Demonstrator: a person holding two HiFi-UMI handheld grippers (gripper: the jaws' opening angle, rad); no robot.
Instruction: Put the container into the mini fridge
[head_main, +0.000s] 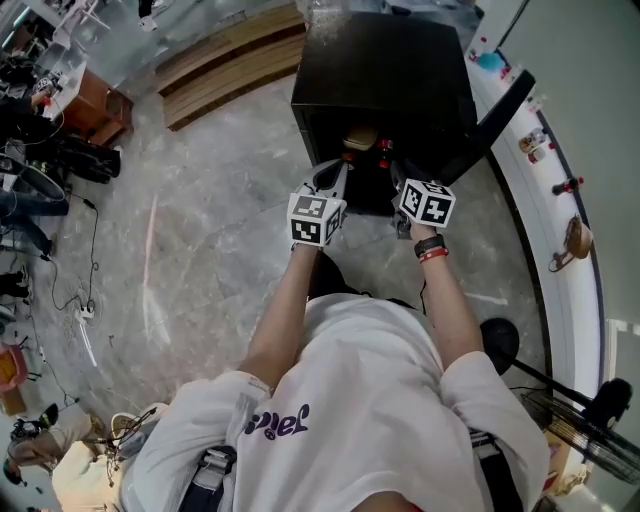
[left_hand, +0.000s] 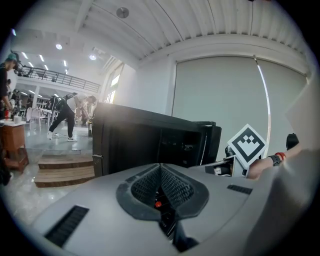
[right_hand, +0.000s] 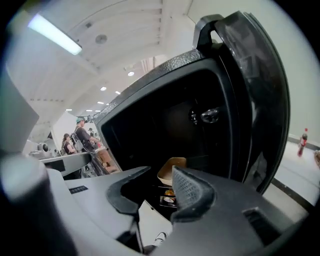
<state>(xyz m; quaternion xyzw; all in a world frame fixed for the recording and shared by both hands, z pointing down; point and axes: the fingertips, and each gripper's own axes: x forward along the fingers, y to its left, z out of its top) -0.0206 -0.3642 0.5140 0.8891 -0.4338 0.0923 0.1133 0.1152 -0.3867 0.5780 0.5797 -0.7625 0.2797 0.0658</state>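
Note:
The black mini fridge (head_main: 385, 75) stands on the floor ahead of me with its door (head_main: 500, 110) swung open to the right. A tan container (head_main: 360, 135) sits inside on a shelf; the right gripper view shows the container (right_hand: 172, 171) deep in the fridge (right_hand: 165, 115), past the door (right_hand: 255, 90). My left gripper (head_main: 335, 182) hovers at the opening's left side, its jaws pressed together on nothing (left_hand: 161, 187). My right gripper (head_main: 400, 178) is held at the opening's right side, open and empty (right_hand: 159, 182). Neither touches the container.
Small red items (head_main: 383, 150) stand next to the container. Wooden steps (head_main: 230, 60) lie left of the fridge. A white counter (head_main: 560, 200) with small objects runs along the right. Cables (head_main: 85, 300) trail on the floor at left. A black stand (head_main: 500, 342) is near my right side.

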